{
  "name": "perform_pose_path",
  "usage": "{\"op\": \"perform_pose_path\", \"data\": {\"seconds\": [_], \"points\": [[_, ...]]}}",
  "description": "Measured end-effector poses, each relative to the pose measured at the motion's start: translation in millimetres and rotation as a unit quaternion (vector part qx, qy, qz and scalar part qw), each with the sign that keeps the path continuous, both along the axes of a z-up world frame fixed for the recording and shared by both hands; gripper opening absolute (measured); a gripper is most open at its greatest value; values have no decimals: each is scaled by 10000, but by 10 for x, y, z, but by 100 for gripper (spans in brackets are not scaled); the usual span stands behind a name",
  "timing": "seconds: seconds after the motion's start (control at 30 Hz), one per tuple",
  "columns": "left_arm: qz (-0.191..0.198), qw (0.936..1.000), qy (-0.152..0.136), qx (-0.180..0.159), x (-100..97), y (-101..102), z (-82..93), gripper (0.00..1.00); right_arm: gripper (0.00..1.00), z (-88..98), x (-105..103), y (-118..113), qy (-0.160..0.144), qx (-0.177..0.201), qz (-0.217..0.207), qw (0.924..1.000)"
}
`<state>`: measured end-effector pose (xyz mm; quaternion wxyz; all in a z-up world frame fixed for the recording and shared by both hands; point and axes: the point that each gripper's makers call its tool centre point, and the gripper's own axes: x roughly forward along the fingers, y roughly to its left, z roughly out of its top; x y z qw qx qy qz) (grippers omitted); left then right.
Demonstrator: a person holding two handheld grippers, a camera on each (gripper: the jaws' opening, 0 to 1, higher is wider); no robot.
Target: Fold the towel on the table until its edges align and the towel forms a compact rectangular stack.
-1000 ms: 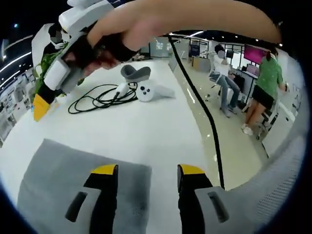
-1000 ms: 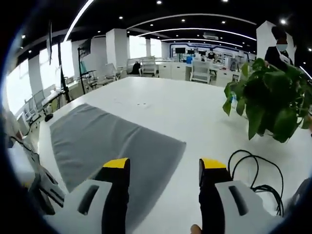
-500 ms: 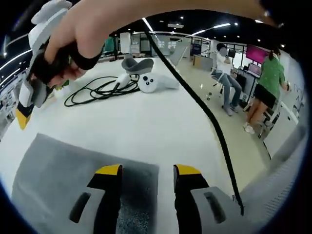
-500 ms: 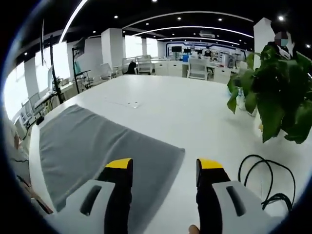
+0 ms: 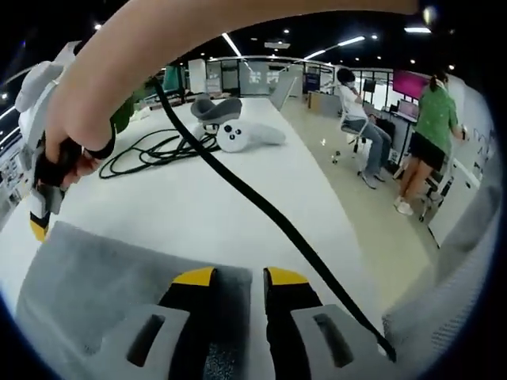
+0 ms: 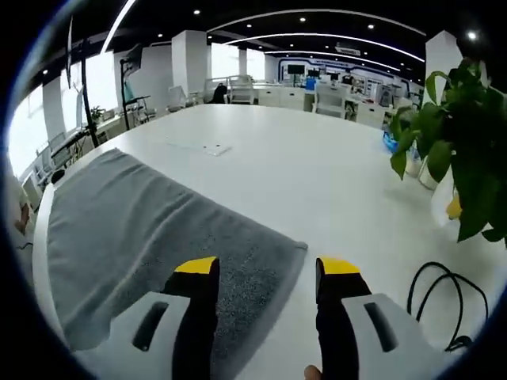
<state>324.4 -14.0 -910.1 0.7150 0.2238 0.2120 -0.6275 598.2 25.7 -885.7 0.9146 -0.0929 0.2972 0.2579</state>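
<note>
Grey towel [image 6: 135, 237] lies flat on white table [image 6: 317, 174] | left gripper [image 5: 239, 279] nearly closed over one corner; right gripper [image 6: 266, 269] wide open, empty, above another | pinch both corners squarely before lifting

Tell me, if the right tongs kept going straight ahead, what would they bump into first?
Most likely the grey towel. The right tongs stand open, straddling its near corner, so its edge lies directly ahead. Beyond that comes bare white table. Depth is hard to judge.

Open-plan office, dark ceiling [image 6: 333, 32] with strip lights (long curved runs), white pillars [image 6: 188, 59], bright windows [image 6: 93, 83], pale floor [image 5: 372, 229], white tabletop [image 6: 317, 170].
</note>
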Motion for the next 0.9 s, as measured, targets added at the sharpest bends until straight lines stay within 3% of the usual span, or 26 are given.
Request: {"op": "perform_pose_path", "data": {"seconds": [0.33,0.9], "points": [[-126,9999,-55,-50,54,18,-9,9,48,-99,32,0,128,275,-222,9993],[-171,9998,52,-100,56,21,-28,6,39,-136,168,-4,155,352,-345,9987]]}}
